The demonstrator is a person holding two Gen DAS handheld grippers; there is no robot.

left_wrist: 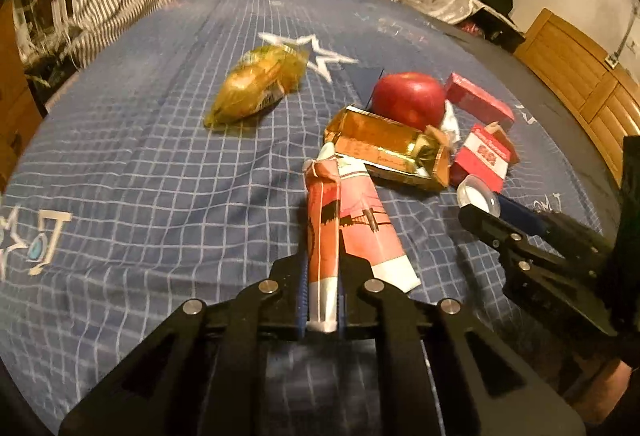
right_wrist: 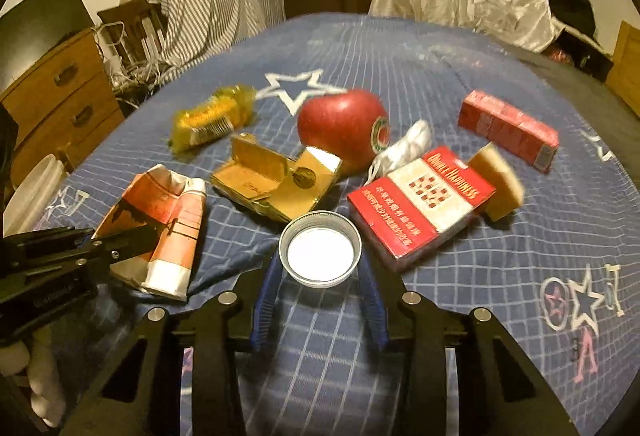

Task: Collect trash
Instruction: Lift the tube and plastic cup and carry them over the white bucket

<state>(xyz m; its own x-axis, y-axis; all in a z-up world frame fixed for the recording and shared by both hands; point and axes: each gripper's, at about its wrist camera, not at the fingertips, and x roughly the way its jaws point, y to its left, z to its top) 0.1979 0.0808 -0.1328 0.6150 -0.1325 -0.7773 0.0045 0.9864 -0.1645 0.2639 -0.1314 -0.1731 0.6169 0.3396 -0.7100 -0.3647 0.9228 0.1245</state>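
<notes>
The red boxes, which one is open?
The red-and-white box beside the bottle cap: its lid flap stands up. The plain red box behind stays shut.

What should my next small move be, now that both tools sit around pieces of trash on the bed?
Probably lift the left tool straight up: its fingers look shut on the pink tube, which reaches toward the gold box, so rising first should avoid dragging it. The right tool brackets the metal lid, but its grip looks unsure; close it first.
</notes>
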